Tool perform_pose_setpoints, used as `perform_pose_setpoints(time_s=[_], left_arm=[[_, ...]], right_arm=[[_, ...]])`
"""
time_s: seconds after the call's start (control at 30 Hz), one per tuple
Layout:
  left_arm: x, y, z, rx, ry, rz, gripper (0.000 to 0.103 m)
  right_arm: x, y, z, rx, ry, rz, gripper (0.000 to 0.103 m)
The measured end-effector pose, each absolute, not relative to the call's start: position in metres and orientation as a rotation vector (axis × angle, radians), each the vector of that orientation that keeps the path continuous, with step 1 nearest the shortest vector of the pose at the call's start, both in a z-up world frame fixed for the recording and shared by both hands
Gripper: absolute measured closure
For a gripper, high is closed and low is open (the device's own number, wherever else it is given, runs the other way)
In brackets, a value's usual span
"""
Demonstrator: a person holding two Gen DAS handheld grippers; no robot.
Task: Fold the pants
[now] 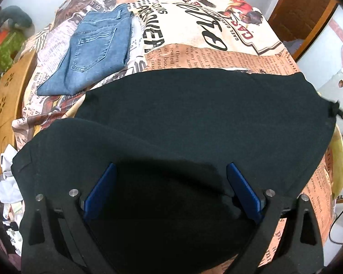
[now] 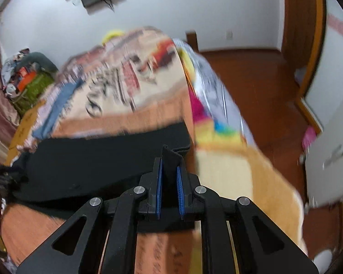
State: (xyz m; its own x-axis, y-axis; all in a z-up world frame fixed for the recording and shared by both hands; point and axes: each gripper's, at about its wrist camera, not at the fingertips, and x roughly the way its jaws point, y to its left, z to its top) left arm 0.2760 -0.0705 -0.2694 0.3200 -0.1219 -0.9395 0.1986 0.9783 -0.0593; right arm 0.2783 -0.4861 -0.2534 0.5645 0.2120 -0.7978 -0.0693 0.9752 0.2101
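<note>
Black pants (image 1: 194, 114) lie spread across the near part of a table covered by a newspaper-print cloth (image 1: 217, 34). My left gripper (image 1: 171, 166) hovers over the pants' near edge. Its blue pads (image 1: 103, 189) stand wide apart and open, with the dark cloth below and between them. In the blurred right wrist view, my right gripper (image 2: 169, 162) is shut on a raised fold at the right end of the black pants (image 2: 103, 159), beside the table's edge.
Folded blue jeans (image 1: 96, 50) lie at the far left of the table, and show as a blue streak (image 2: 59, 107) in the right wrist view. A wooden chair (image 1: 6, 96) stands to the left. A white appliance (image 1: 340, 89) and wooden floor (image 2: 251, 80) are to the right.
</note>
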Motion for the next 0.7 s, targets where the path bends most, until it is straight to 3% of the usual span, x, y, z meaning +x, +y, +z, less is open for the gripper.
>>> perform_pose_setpoints(time_s=[0.23, 0.3, 0.47, 0.7], left_arm=[[0.273, -0.075, -0.269, 0.066, 1.217, -0.201, 0.005], [0.272, -0.075, -0.268, 0.065, 1.214, -0.201, 0.005], [0.268, -0.072, -0.263, 0.062, 1.198, -0.207, 0.005], [0.261, -0.047, -0.229, 0.101, 1.069, -0.145, 0.005]], right_arm=[[0.257, -0.49, -0.274, 0.154, 1.025, 0.148, 0.09], [0.254, -0.488, -0.271, 0.12, 1.034, 0.116, 0.083], [0.244, -0.482, -0.252, 0.014, 0.996, 0.045, 0.052], [0.244, -0.454, -0.204, -0.024, 0.881, 0.089, 0.042]])
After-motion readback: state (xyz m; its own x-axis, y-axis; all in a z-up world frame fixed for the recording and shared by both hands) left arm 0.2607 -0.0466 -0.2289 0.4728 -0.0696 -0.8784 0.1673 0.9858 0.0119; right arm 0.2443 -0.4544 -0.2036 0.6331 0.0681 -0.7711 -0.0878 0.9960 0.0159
